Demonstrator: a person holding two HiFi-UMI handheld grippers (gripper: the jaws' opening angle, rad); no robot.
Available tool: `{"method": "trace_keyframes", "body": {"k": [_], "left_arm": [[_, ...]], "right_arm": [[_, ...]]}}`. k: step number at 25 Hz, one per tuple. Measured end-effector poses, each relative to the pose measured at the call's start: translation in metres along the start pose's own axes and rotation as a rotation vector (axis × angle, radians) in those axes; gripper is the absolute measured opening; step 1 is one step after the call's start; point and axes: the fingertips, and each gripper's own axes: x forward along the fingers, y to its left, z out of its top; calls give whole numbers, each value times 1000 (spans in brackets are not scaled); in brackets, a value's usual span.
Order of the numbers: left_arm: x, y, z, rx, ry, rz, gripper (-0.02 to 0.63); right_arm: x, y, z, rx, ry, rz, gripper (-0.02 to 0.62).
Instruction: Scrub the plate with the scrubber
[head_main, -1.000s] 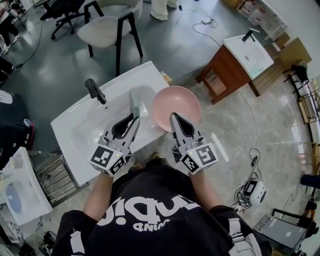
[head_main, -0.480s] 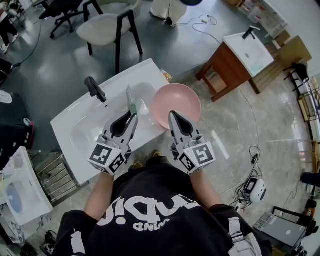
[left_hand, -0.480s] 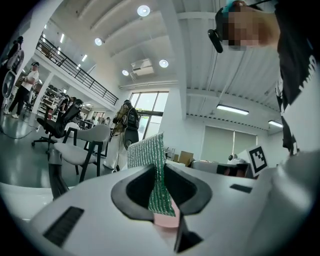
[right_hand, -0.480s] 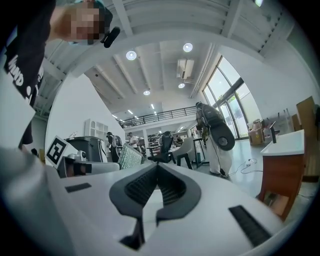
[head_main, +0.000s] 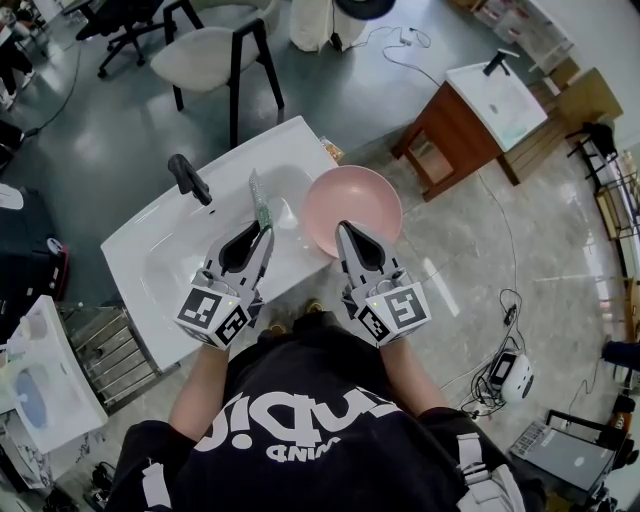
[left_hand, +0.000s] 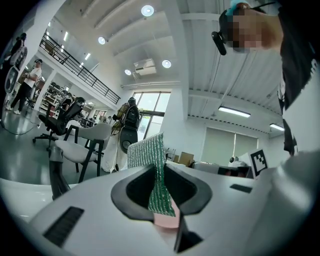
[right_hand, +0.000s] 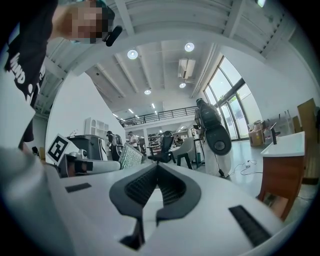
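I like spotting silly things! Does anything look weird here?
Slightly: the pink plate, pinched by its rim in the right gripper, hangs mostly past the sink edge, over the floor. Nothing looks spilled or broken.

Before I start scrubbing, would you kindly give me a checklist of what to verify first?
1. Scrubber gripped: ok. The left gripper is shut on the green scrubber.
2. Plate held: cannot tell. The right gripper is shut at the near rim of the plate, but its own view shows no plate in its grip.
3. Scrubber touching plate: not ok. It stands left of the plate, over the sink.
4. Plate over the basin: not ok. It lies at the sink's right edge.
5. Faucet clear of the scrubber: ok.
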Motion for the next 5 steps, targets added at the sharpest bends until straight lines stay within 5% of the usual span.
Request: {"method": "trace_keyframes", "body": {"k": [5], "left_arm": [[0,-3,-2,9,14,-14,78]], "right_arm": [[-1,0,0,-7,3,4,18]]}}
